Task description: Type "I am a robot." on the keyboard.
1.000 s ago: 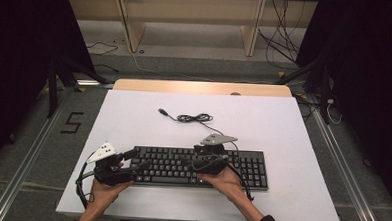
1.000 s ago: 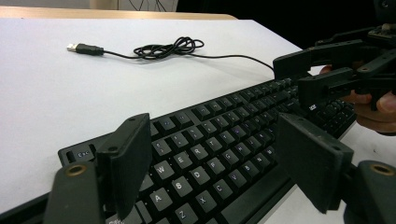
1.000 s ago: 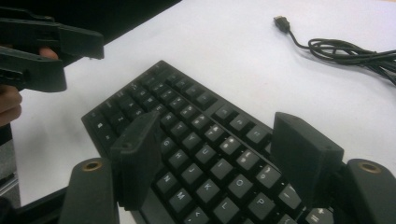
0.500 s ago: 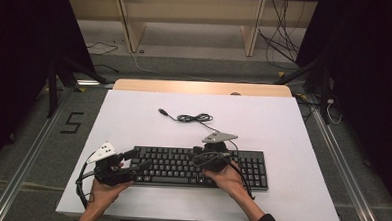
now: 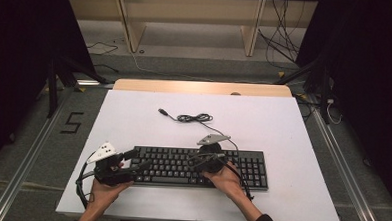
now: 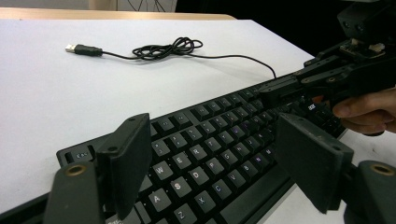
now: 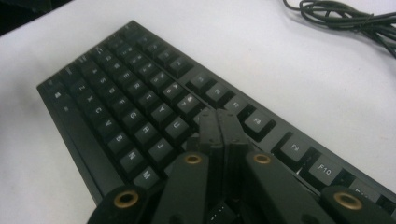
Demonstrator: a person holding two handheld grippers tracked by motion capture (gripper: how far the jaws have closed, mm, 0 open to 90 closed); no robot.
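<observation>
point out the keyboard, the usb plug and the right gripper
keyboard [image 5: 181,166], high view, on the middle rows of its keys
usb plug [image 6: 71,47], left gripper view, on the metal tip at the cable's free end
right gripper [image 7: 222,122], right gripper view, on the tips of its shut jaws over the keys

The keyboard [image 5: 199,166] lies across the near middle of the white counter [image 5: 292,145], and both tongs crowd it — the left tongs [image 6: 212,172] stand spread over its left end, the right tongs [image 7: 219,128] are pressed together with nothing between them, tips over the keys near the middle. The right tongs also reach across above the far keys in the left gripper view. Behind the keyboard its cable [image 5: 196,118] sits bunched, trailing to a plug [image 5: 162,111] — a snag on the middle of the far half. Counter left, right and far beyond the cable lies bare for passing.
</observation>
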